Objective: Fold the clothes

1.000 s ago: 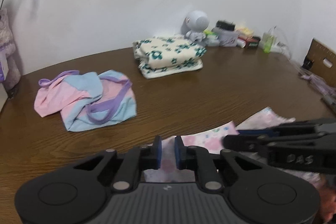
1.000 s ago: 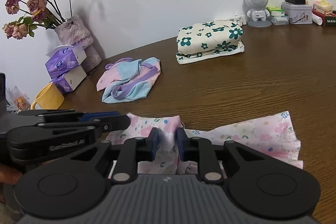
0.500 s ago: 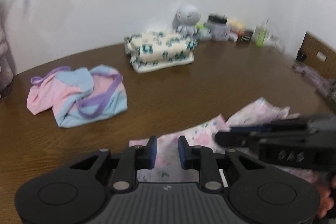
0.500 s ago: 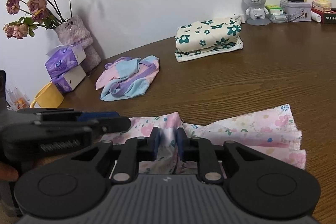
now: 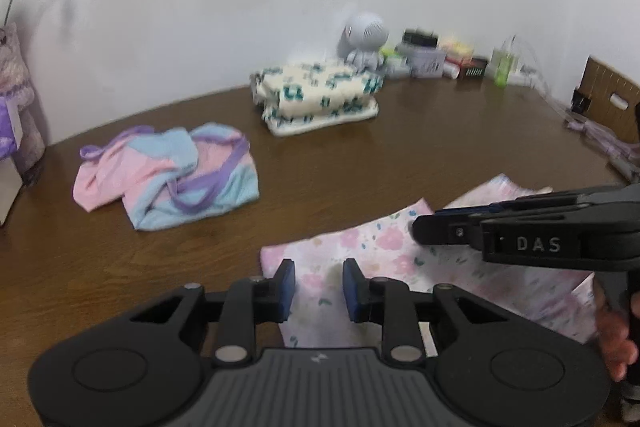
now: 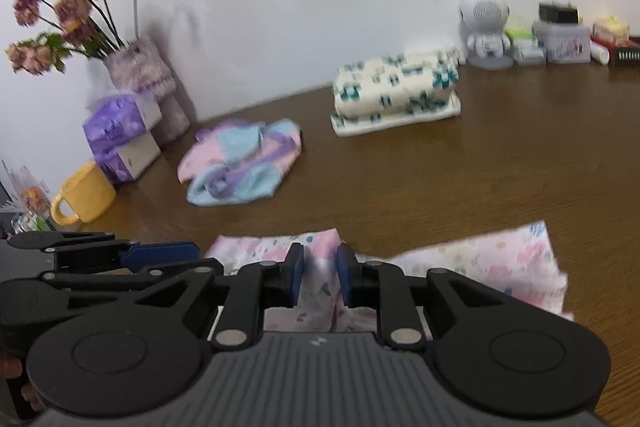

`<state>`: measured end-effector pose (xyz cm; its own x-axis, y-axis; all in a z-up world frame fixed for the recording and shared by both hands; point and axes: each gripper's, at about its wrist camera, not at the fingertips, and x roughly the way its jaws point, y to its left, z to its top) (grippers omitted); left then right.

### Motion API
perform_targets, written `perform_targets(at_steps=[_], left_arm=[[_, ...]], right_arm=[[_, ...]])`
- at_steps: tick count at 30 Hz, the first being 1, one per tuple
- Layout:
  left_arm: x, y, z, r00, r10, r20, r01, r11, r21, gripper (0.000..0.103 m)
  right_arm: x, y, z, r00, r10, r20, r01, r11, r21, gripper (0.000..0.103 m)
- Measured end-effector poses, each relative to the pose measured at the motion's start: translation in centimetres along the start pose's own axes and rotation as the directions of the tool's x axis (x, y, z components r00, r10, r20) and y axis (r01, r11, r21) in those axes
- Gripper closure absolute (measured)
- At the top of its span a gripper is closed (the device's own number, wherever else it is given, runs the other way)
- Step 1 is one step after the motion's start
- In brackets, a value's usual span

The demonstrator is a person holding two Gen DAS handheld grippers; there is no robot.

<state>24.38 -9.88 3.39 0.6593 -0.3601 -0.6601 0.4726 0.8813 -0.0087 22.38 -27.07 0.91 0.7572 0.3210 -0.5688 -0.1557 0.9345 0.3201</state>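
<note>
Letting go, the left gripper [image 5: 319, 283] is spreading over the floral garment [image 5: 384, 251] at the table's [image 5: 400, 163] near edge; the right gripper [image 6: 318, 277] still pinches a bunched fold, so this fold seems laid.

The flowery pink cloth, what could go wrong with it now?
The left gripper has its jaws opening over the flowery pink cloth, so that side's fold may slip loose. The right gripper pinches a bunched ridge; pulling could crease or drag the cloth across the table.
</note>
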Motion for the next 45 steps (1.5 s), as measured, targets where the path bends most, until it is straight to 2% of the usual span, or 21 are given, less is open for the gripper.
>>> perform_targets(at_steps=[3, 5, 9, 13, 18, 21, 26, 31, 38, 42, 45], left_arm=[[0.5, 0.2, -0.3, 1.000, 0.003, -0.018, -0.003, 1.000, -0.011, 0.079], [-0.7, 0.4, -0.2, 1.000, -0.014, 0.008, 0.015, 0.999, -0.029, 0.077], [-3.3, 0.4, -0.6, 0.997, -0.058, 0.050, 0.060, 0.998, -0.031, 0.073], [-4.2, -0.4, -1.7, 0.997, -0.067, 0.039, 0.067, 0.998, -0.007, 0.073], [-2.9, -0.5, -2.9, 0.999, -0.034, -0.002, 0.034, 0.999, -0.021, 0.071], [-2.8, -0.4, -3.1, 0.999, -0.032, 0.000, 0.032, 0.999, -0.024, 0.070], [-4.4, -0.2, -3.3, 0.999, -0.046, 0.027, 0.047, 0.998, -0.042, 0.072], [-5.9, -1.1, -4.2, 0.998, -0.051, 0.037, 0.051, 0.999, -0.005, 0.072], [-4.9, -1.1, -5.1, 1.000, -0.026, 0.013, 0.026, 1.000, -0.008, 0.072], [-5.8, -1.0, -5.0, 0.999, -0.028, 0.037, 0.029, 0.999, -0.020, 0.070], [-5.5, -1.1, -5.3, 0.999, -0.026, 0.027, 0.027, 1.000, -0.011, 0.070]], right_arm=[[0.7, -0.2, -0.4, 0.999, -0.008, -0.032, 0.008, 1.000, 0.004, 0.084], [0.1, -0.4, -0.4, 1.000, 0.007, -0.022, -0.007, 1.000, 0.024, 0.084], [-3.7, 0.0, -0.4, 0.998, 0.050, 0.049, -0.050, 0.999, 0.003, 0.083], [-6.4, 1.3, -1.5, 0.994, 0.098, 0.050, -0.096, 0.994, -0.048, 0.081], [-5.1, 1.6, -3.5, 0.997, 0.071, -0.031, -0.072, 0.996, -0.052, 0.078], [-4.2, 1.3, -4.2, 0.997, 0.061, -0.056, -0.064, 0.997, -0.047, 0.079], [-5.2, 1.2, -4.3, 0.997, 0.078, -0.022, -0.079, 0.996, -0.037, 0.078], [-7.4, 1.6, -4.0, 0.996, 0.085, 0.026, -0.083, 0.994, -0.071, 0.078], [-5.3, 2.1, -5.7, 0.998, 0.040, -0.048, -0.043, 0.996, -0.073, 0.078], [-6.3, 2.0, -5.8, 0.998, 0.059, -0.022, -0.060, 0.996, -0.062, 0.078], [-6.8, 2.3, -5.9, 0.998, 0.060, -0.015, -0.061, 0.995, -0.078, 0.078]])
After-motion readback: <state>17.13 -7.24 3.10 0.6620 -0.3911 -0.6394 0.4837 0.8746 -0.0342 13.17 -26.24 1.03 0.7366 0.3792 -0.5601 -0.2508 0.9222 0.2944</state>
